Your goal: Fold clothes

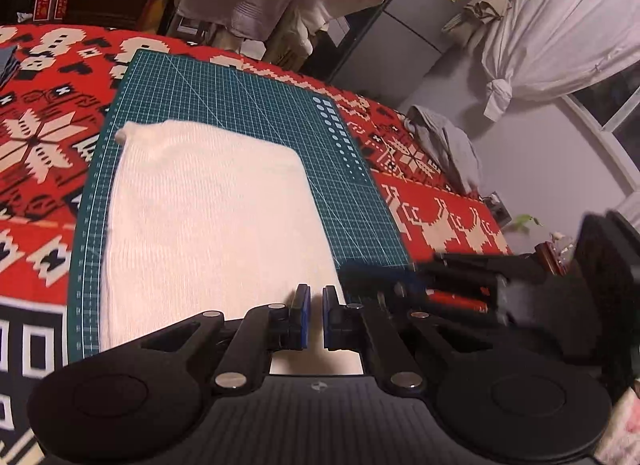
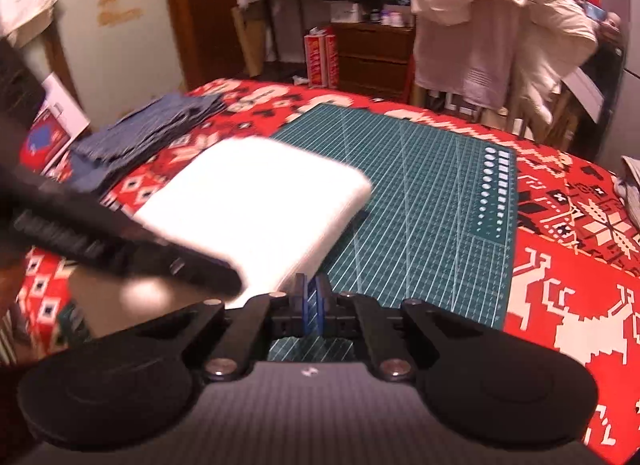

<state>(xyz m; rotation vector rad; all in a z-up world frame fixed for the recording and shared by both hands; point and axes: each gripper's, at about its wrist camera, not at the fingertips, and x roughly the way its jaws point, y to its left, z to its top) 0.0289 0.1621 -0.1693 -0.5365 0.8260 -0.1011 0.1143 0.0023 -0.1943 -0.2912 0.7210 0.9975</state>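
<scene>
Jaws narrowly parted on the left gripper point(image 1: 316, 301), nearly closed and empty on the right gripper point(image 2: 311, 297); white garment point(image 1: 208, 217) (apparently folded) lies on the cutting mat point(image 1: 352, 193), likely needing another fold.

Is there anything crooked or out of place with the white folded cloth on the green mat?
Mostly tidy. The white folded cloth lies flat on the green mat, but its far left corner bunches up in a small bump and reaches the mat's left edge.
</scene>
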